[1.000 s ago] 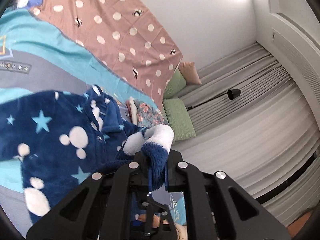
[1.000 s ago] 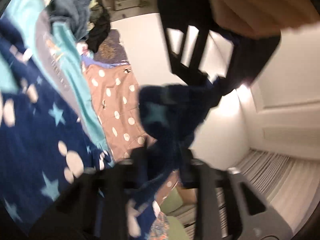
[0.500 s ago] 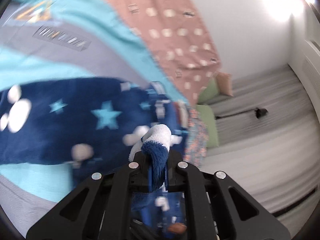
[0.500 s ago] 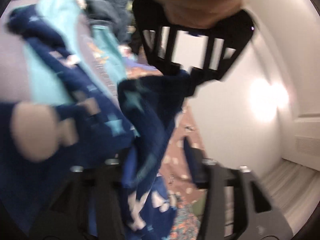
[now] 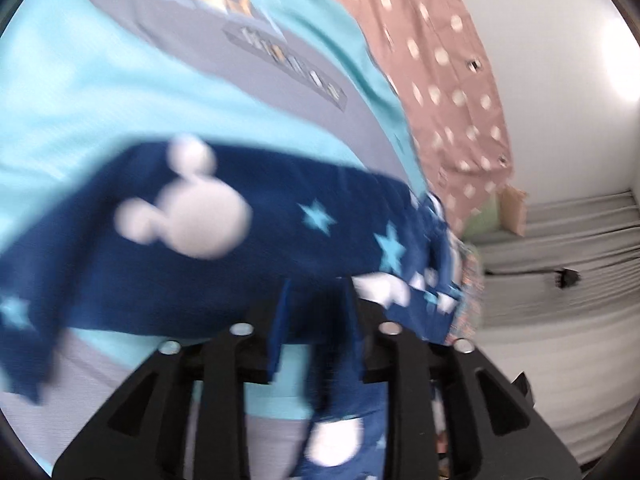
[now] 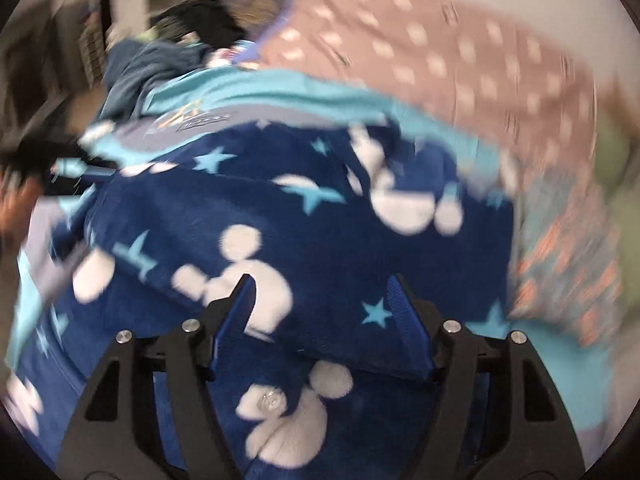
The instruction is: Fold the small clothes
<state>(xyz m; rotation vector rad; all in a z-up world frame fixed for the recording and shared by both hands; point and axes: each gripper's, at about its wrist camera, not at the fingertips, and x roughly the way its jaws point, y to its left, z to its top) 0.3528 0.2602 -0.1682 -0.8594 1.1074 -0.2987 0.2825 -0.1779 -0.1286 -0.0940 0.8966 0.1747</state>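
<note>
A navy fleece garment (image 5: 280,232) with white mouse heads and light blue stars lies spread on a turquoise and grey blanket (image 5: 80,92). My left gripper (image 5: 316,316) hangs low over its near edge. Its jaws are opening, and the fleece lies loose under and between the fingers, with no pad pressing on it. In the right wrist view the same fleece (image 6: 304,208) fills the middle, folded over itself. My right gripper (image 6: 324,312) points down at it with its jaws opening wide, the blue pads (image 6: 240,312) apart above the cloth. Both views are blurred.
A pink polka-dot blanket (image 5: 440,72) lies beyond the turquoise one. A floral garment (image 6: 568,264) and green cushions (image 5: 484,220) sit at the right. Dark clothes (image 6: 188,36) are heaped at the far end. A white wall (image 5: 560,60) and a grey pleated cover (image 5: 560,320) are at the right.
Both grippers held a fleece edge and have let it go. The left one dropped toward the bed. The right one swung round and now looks down on the garment.
</note>
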